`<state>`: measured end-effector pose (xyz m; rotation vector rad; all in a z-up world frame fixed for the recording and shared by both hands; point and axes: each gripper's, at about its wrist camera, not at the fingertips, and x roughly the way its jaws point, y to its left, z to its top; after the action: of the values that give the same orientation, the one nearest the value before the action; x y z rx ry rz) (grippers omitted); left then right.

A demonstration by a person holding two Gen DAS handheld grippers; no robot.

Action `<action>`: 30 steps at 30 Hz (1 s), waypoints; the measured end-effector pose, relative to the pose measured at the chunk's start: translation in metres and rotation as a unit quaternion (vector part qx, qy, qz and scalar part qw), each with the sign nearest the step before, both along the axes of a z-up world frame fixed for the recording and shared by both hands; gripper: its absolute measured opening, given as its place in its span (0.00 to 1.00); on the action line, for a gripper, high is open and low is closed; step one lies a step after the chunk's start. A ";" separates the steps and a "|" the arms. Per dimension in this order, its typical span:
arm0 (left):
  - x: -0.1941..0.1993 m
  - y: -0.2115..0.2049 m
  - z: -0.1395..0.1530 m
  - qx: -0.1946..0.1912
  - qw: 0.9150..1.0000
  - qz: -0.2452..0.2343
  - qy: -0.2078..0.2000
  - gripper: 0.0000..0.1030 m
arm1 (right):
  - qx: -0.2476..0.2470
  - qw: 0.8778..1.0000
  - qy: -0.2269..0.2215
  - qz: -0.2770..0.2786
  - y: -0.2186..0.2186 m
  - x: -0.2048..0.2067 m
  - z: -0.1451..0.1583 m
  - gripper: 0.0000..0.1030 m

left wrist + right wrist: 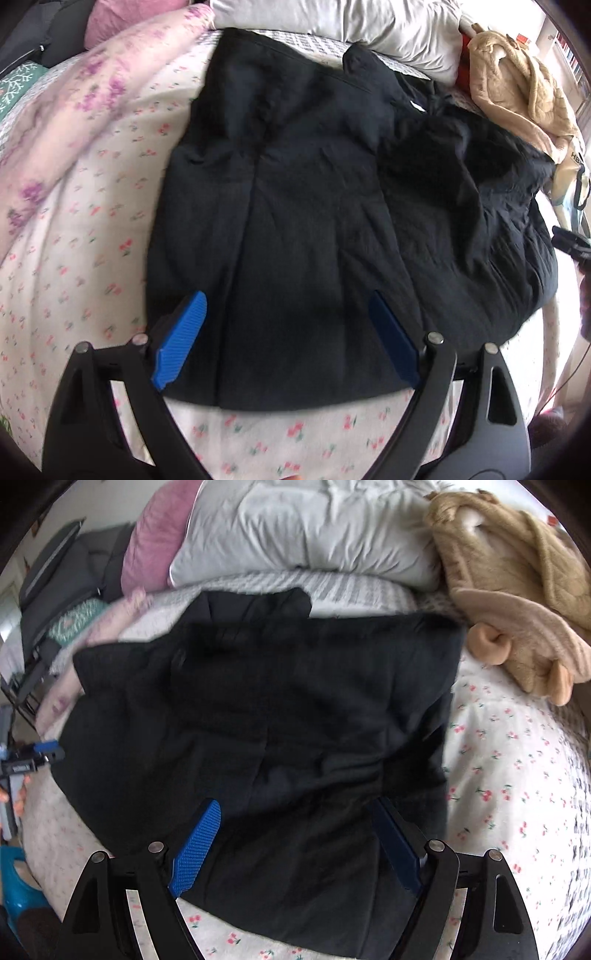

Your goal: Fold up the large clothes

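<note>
Starting at the far left, I see the rumpled floral duvet (74,122) heaped along the left side of the bed, and beside it the bare cherry-print sheet (62,266) that carries everything. Moving right, my left gripper (286,301) hangs over the near hem of the black garment (295,206), its blue pads (184,332) spread wide with nothing pinched between them; the cloth lies under the gap, not in it. The garment itself is spread across the middle of the bed, its long axis running from the near hem by my grippers away toward the grey pillow (369,33) at the far end, with a seam down its middle. Its right half looks bunched and doubled over, less flat than the left. Further right, my right gripper (295,805) also stands fully open and empty above the near part of the same garment, whose right edge falls just right of its right finger. From that view, the left gripper is a small shape at the garment's left edge. I judge each hand nearer its own side of the hem. At the far right a tan knitted sweater (517,572) lies piled, apart from the black one.
</note>
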<state>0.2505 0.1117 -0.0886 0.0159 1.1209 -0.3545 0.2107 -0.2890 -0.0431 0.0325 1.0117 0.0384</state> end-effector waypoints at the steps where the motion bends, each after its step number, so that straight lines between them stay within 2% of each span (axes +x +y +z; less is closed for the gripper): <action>1: 0.009 -0.005 -0.003 0.000 1.000 0.003 0.001 0.87 | -0.005 1.000 0.009 0.003 0.004 0.009 -0.009 0.82; 3: 0.023 -0.013 -0.004 0.001 1.000 0.005 -0.004 0.87 | -0.012 1.000 0.024 0.003 0.008 0.029 -0.023 0.82; 6: 0.050 -0.022 -0.002 0.015 0.999 0.014 -0.024 0.87 | -0.049 0.998 0.028 -0.005 0.009 0.060 -0.037 0.82; 10: 0.087 -0.007 0.004 0.027 0.996 0.068 -0.044 0.87 | -0.097 0.992 0.015 -0.074 -0.019 0.096 -0.041 0.82; 13: 0.104 0.018 0.010 0.030 0.993 0.099 -0.059 0.87 | -0.063 0.988 -0.023 -0.141 -0.060 0.098 -0.025 0.82; 15: 0.111 0.030 0.013 0.023 0.992 0.103 -0.066 0.87 | -0.034 0.985 -0.043 -0.161 -0.084 0.091 -0.017 0.82; 16: 0.113 0.033 0.012 0.022 0.992 0.102 -0.067 0.87 | -0.039 0.984 -0.050 -0.165 -0.092 0.088 -0.016 0.82; 18: 0.119 0.037 0.009 0.013 0.992 0.102 -0.068 0.80 | -0.085 0.979 -0.059 -0.174 -0.102 0.085 -0.017 0.82; 20: 0.129 0.034 0.003 -0.006 0.993 0.104 -0.060 0.57 | -0.086 0.979 -0.059 -0.174 -0.108 0.085 -0.022 0.81; 21: 0.133 0.032 0.000 -0.024 0.993 0.104 -0.056 0.51 | -0.064 0.982 -0.059 -0.170 -0.111 0.086 -0.025 0.75; 22: 0.135 0.029 -0.001 -0.038 0.992 0.103 -0.054 0.38 | -0.039 0.984 -0.063 -0.162 -0.113 0.087 -0.027 0.56; 23: 0.136 0.025 0.000 -0.048 0.992 0.104 -0.056 0.18 | -0.008 0.986 -0.069 -0.151 -0.114 0.090 -0.029 0.43; 24: 0.137 0.019 0.004 -0.044 0.991 0.107 -0.070 0.10 | 0.014 0.987 -0.074 -0.143 -0.113 0.093 -0.030 0.23; 25: 0.136 0.014 0.010 -0.042 0.989 0.110 -0.084 0.08 | 0.017 0.987 -0.080 -0.141 -0.108 0.096 -0.029 0.10; 27: 0.134 0.009 0.032 -0.057 0.983 0.119 -0.131 0.06 | -0.015 0.984 -0.117 -0.135 -0.095 0.097 -0.017 0.07; 30: 0.142 0.017 0.070 -0.097 0.966 0.144 -0.191 0.06 | -0.048 0.971 -0.177 -0.153 -0.098 0.101 0.011 0.04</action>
<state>0.3929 0.1283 -0.0184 -0.2405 0.6894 -0.1871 0.3115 -0.3873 -0.0316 0.0891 0.6408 -0.2781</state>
